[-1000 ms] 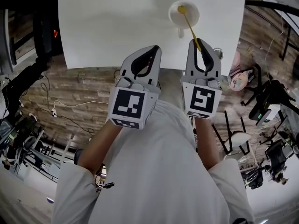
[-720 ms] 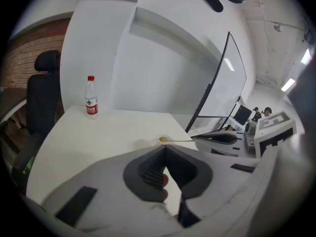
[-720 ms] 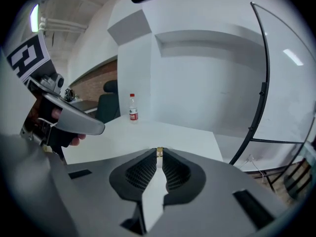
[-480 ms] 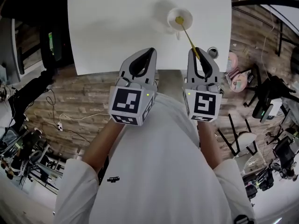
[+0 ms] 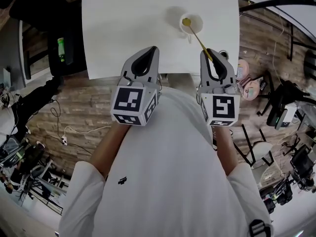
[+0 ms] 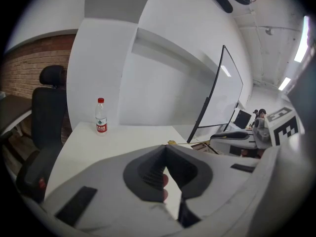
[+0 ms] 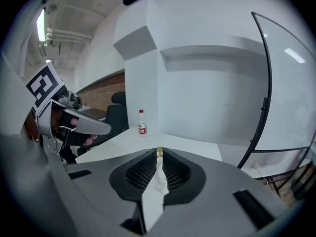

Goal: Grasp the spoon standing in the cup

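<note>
**A:** Where's the spoon (image 5: 200, 38)?

**B:** Its bowl end sits in the cup (image 5: 199, 19) on the table (image 5: 128, 28). The handle leans out toward the near edge, and its tip is pinched between the jaws of the right gripper (image 5: 211, 57) (a yellow sliver shows at the jaw tips in that gripper's own view).

**A:** So the grasp is made?

**B:** It looks so. The spoon isn't lifted out, if that's wanted.

**A:** And the left gripper (image 5: 149, 51)?

**B:** Closed on nothing, beside the right one and well clear of the cup.
</note>
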Tool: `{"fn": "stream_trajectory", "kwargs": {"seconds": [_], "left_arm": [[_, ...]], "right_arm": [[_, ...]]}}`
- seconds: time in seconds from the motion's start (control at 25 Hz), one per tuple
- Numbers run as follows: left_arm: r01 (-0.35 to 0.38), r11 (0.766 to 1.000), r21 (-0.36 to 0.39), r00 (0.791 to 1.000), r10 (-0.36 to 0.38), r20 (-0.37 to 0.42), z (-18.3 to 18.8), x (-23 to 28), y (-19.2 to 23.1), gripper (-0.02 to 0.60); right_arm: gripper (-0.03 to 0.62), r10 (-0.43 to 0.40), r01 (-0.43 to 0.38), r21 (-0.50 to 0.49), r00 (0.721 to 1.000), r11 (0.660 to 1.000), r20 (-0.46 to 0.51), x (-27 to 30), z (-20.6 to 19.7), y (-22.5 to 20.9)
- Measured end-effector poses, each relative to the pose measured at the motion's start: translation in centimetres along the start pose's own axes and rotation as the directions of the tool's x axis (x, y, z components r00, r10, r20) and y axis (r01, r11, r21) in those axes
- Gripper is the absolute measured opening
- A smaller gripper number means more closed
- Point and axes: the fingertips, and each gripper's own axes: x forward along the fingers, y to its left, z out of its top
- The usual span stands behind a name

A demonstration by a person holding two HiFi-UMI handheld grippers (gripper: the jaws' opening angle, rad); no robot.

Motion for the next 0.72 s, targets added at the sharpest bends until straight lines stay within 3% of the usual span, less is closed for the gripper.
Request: {"fn": "stream_trajectory", "kwargs": {"seconds": [0.72], "left_arm": [[-0.020, 0.998, 0.060, 0.991, 0.012, 0.130, 5.9, -3.7, 2.9, -0.003]], "right_arm": [[0.040, 0.095, -0.095, -0.005, 0.987, 0.995, 0.130, -0.6, 6.3, 0.7]]}}
